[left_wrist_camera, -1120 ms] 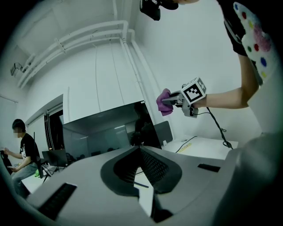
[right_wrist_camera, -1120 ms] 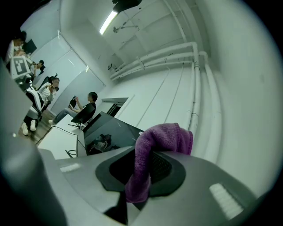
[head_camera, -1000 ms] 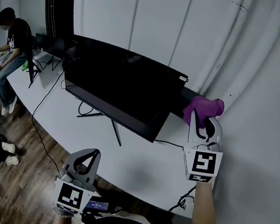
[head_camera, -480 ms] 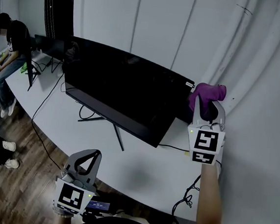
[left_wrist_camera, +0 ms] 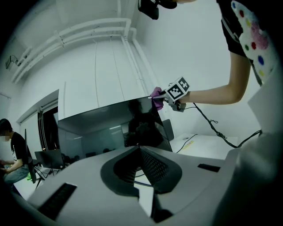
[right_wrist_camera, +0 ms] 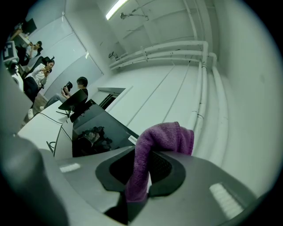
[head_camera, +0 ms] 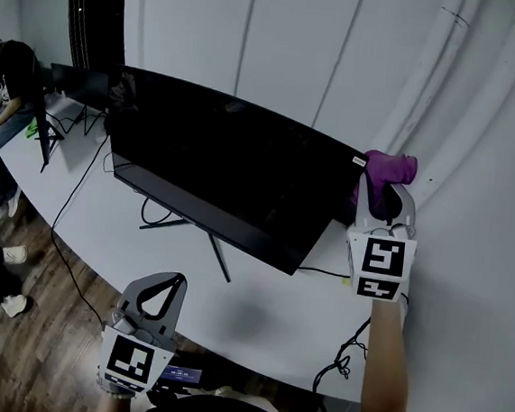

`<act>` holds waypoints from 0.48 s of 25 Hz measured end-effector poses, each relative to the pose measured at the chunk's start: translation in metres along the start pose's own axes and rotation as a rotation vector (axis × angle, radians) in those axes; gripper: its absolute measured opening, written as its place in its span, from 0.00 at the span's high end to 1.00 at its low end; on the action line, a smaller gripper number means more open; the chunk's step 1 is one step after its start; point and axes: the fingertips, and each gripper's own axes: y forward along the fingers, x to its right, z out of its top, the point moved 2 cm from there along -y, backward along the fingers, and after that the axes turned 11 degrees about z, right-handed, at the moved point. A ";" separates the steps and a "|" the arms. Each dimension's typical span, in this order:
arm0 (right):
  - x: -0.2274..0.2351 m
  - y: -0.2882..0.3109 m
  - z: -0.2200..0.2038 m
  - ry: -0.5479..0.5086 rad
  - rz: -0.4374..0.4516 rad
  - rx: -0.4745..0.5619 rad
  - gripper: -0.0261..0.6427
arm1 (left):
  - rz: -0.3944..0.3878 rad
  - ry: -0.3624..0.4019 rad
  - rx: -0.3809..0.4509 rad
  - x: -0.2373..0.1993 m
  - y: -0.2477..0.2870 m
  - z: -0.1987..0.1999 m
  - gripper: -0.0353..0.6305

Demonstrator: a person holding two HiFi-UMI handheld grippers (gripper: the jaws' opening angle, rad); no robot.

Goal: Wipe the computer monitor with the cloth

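Setting: a white curved table (head_camera: 256, 311) against a pale panelled wall (head_camera: 291, 41), with a dark wood floor (head_camera: 8, 349) below.
Monitor: a wide black computer monitor (head_camera: 225, 166) stands on the table on a thin splayed stand (head_camera: 202, 231). Its screen is dark and faces the person.
Cloth: a purple cloth (head_camera: 390, 166) is bunched above the right gripper's tips, just beside the monitor's upper right corner. Whether it touches the screen cannot be told.
Right gripper: the right gripper (head_camera: 381, 191) is raised at that corner, and in its own view the jaws are clamped on the cloth (right_wrist_camera: 154, 148), which folds over their top.
Left gripper: the left gripper (head_camera: 166, 290) is held low at the table's near edge, well apart from the monitor. In its own view the jaws are closed together with nothing between them, pointing up at the screen (left_wrist_camera: 110, 128).
Near the right arm: a black cable (head_camera: 340, 362) hangs off the table edge under the forearm.
Further left: another black cable (head_camera: 66, 214) runs across the table and down to the floor; a second, smaller monitor (head_camera: 74, 83) stands on the table behind; a person (head_camera: 5, 95) in dark clothes sits at the far end.
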 end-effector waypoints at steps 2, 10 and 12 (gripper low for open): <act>-0.002 0.001 -0.002 0.005 0.000 -0.007 0.85 | -0.007 -0.004 0.000 -0.003 0.005 -0.002 0.94; -0.014 -0.001 -0.012 0.012 0.012 -0.038 0.85 | -0.031 -0.020 -0.005 -0.005 0.014 -0.008 0.94; -0.017 -0.002 -0.016 0.015 0.019 -0.046 0.85 | -0.033 -0.026 -0.005 -0.004 0.015 -0.008 0.94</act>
